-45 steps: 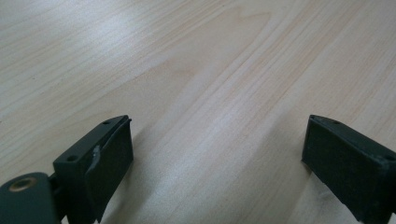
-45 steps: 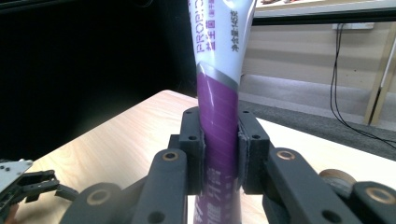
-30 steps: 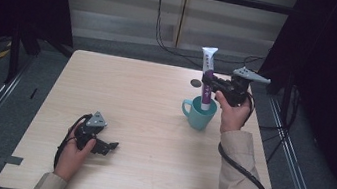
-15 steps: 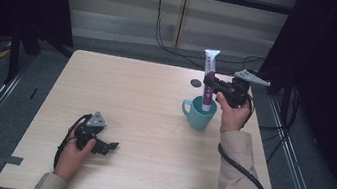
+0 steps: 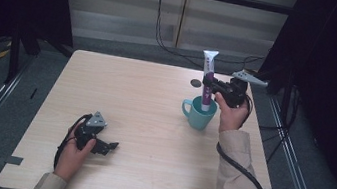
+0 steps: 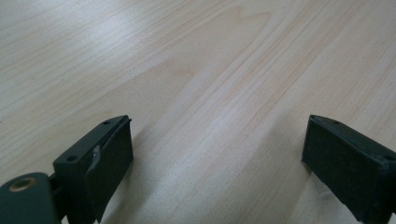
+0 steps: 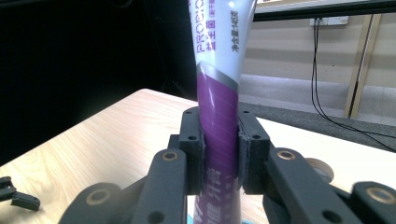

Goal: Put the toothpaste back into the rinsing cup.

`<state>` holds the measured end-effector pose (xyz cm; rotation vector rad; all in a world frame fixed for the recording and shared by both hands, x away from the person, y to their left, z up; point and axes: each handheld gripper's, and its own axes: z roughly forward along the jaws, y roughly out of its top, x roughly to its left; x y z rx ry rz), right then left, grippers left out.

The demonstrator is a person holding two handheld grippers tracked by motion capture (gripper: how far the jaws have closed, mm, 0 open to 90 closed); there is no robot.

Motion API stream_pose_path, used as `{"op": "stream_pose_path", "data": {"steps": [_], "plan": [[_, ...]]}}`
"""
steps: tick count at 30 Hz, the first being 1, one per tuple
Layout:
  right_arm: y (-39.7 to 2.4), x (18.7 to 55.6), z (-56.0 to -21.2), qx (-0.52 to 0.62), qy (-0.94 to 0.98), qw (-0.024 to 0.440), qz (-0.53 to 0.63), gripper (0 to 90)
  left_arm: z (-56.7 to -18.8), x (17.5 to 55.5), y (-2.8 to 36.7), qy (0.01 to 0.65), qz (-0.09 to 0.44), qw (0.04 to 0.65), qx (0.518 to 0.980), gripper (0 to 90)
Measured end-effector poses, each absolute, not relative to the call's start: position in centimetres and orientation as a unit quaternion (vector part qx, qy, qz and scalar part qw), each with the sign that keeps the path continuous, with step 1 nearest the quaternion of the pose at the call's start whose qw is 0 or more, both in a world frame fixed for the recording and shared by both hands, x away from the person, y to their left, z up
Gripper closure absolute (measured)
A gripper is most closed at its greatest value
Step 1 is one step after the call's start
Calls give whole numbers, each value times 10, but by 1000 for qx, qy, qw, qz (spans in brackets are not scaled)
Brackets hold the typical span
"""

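Note:
A white and purple tube (image 5: 208, 75) stands upright with its lower end inside a teal mug (image 5: 199, 113) at the right of the wooden table (image 5: 146, 96). My right gripper (image 5: 212, 85) is shut on the tube's purple part, just above the mug's rim. In the right gripper view the tube (image 7: 219, 93) is pinched between both pads (image 7: 196, 154), printed lettering up the white part. My left gripper (image 5: 107, 146) rests low at the front left of the table, held by a hand, its jaws wide apart. In the left gripper view only bare wood lies between its fingers (image 6: 109, 163).
A small dark round disc (image 5: 195, 83) lies on the table behind the mug. Cables trail from both grippers. Dark curtains and metal rails border the table on left and right. A wall with hanging cables stands behind.
The right gripper and the tube have sunk slightly toward the mug. The left gripper has not moved.

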<state>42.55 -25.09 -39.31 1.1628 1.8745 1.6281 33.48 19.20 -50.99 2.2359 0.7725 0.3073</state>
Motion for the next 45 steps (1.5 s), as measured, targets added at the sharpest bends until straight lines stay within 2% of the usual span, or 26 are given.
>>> {"op": "stream_pose_path", "data": {"steps": [20, 45], "plan": [[-247, 421, -423, 415, 690, 200, 559, 747, -510, 335, 192, 301, 120, 369, 871, 83], [-246, 417, -435, 423, 698, 204, 541, 743, -510, 335, 192, 300, 120, 370, 871, 83]]}}
